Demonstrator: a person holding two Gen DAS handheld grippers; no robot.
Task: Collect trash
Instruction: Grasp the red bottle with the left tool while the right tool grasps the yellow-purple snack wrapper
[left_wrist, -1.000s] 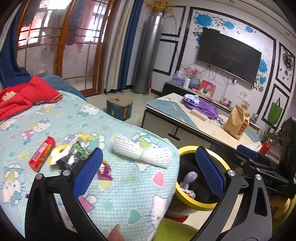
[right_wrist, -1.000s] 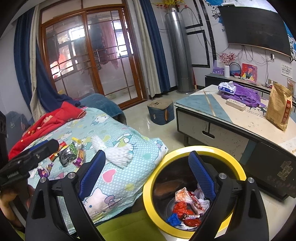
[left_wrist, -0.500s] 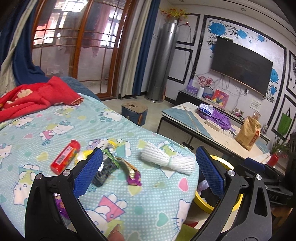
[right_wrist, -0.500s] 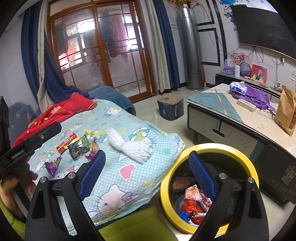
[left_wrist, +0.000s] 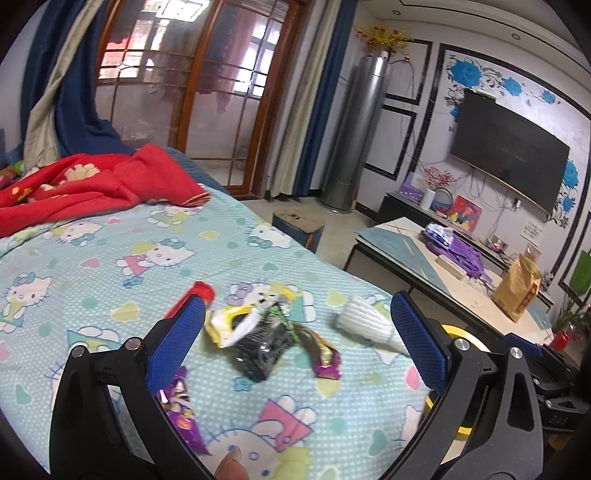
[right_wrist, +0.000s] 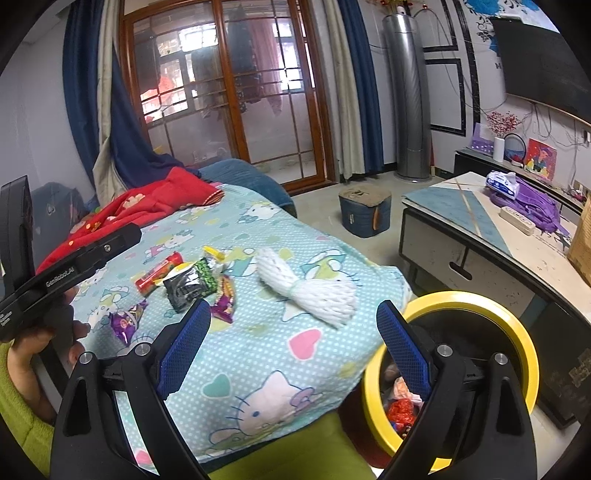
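- Left wrist view: the left gripper (left_wrist: 297, 334) has swung away from the yellow-rimmed bin (left_wrist: 460, 341) and now faces the litter on the cartoon-print sheet (left_wrist: 110, 280). A second ago the bin's mouth sat between its fingers; now only a sliver of rim shows behind the right finger.
- Its jaws stand wide apart and hold nothing.
- Framed between the fingers lie a black crumpled wrapper (left_wrist: 264, 349), a yellow-and-white wrapper (left_wrist: 231, 325) touching it, and a purple candy wrapper (left_wrist: 327, 363) just to its right.
- A red tube (left_wrist: 195, 293) peeks out behind the left finger, a purple packet (left_wrist: 183, 413) lies below it, and a white foam net (left_wrist: 365, 326) lies just inside the right finger.
- This reads as lining up the next pick, most likely the black wrapper; nothing is gripped yet.
- Right wrist view: the right gripper (right_wrist: 293, 341) has drawn back from over the bin (right_wrist: 517, 332), which now sits low and right, behind its right finger, with trash already inside.
- Its jaws are also wide open and empty.
- The foam net (right_wrist: 310, 286) lies between and beyond the fingers; the wrapper cluster sits just above the left finger, with the left tool (right_wrist: 66, 273) at the far left.
- Six pieces look still uncollected, so much remains.
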